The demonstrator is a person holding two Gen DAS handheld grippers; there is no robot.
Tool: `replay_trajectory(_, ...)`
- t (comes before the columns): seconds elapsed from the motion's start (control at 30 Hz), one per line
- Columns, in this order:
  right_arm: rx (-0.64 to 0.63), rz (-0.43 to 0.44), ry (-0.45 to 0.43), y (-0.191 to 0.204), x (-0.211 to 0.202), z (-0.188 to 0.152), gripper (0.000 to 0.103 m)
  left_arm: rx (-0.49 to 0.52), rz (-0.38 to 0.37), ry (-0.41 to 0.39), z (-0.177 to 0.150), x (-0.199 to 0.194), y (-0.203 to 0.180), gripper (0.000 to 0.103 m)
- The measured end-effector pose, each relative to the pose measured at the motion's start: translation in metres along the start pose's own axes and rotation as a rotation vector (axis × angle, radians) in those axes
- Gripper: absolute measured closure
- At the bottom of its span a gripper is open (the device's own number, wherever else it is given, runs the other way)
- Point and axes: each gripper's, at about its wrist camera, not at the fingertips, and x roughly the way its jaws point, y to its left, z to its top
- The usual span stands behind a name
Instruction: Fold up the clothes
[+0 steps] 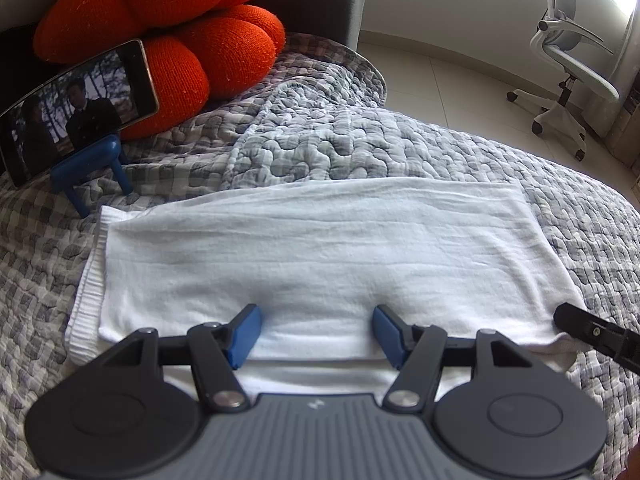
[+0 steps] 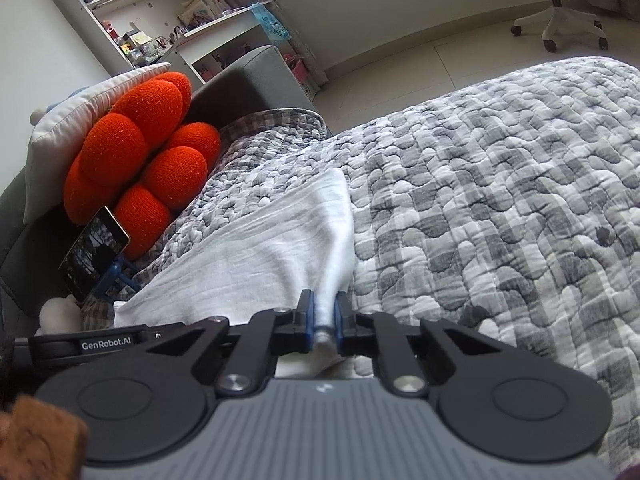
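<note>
The white garment [image 1: 320, 256] lies across the middle of the left wrist view as a long flat band on the grey checked quilt [image 1: 400, 152], with a ribbed edge showing under its top layer at the left end, so at least 2 layers are stacked there. Whether more folds are due or this band is near its final shape, I can't settle from here.

The right gripper [image 2: 324, 320] has its blue pads pressed together on a bunched corner of the cloth, low in the centre of its own view; the fabric runs away from it toward the upper left, drawn into a ridge. In the left wrist view that same gripper pokes in at the lower right edge, touching the band's near right corner.

The left gripper [image 1: 318, 334] is spread wide, its 2 blue pads resting just over the near long edge of the band, low in the centre, gripping nothing.

To handle this well, I'd say the pinched corner wants carrying level and slowly, so the lower layers don't drag, with the open gripper steadying the near edge.

An orange cushion [image 1: 160, 32] and a propped phone [image 1: 76, 108] sit in the upper left, well apart from the cloth.
</note>
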Motion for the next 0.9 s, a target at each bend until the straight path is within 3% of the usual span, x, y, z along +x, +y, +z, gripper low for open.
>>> replay_trajectory(0.33, -0.217, -0.106, -0.085, 0.051, -0.006, 0.004, 0.093, -0.073, -0.030, 0.000, 0.005, -0.004, 0.016, 0.039)
replay_trajectory(0.53, -0.293, -0.111, -0.115, 0.069, -0.005, 0.000, 0.093, -0.143, -0.059, 0.001, 0.009, -0.008, 0.033, 0.039)
replay_trajectory(0.83, -0.103, -0.112, -0.091, 0.039, -0.006, 0.003, 0.092, -0.124, -0.064, 0.026, 0.008, -0.002, 0.030, 0.039)
replay_trajectory(0.9, -0.020, -0.089, -0.060, 0.025, -0.005, 0.005, 0.087, -0.120, -0.062, 0.029, 0.008, -0.001, 0.031, 0.039)
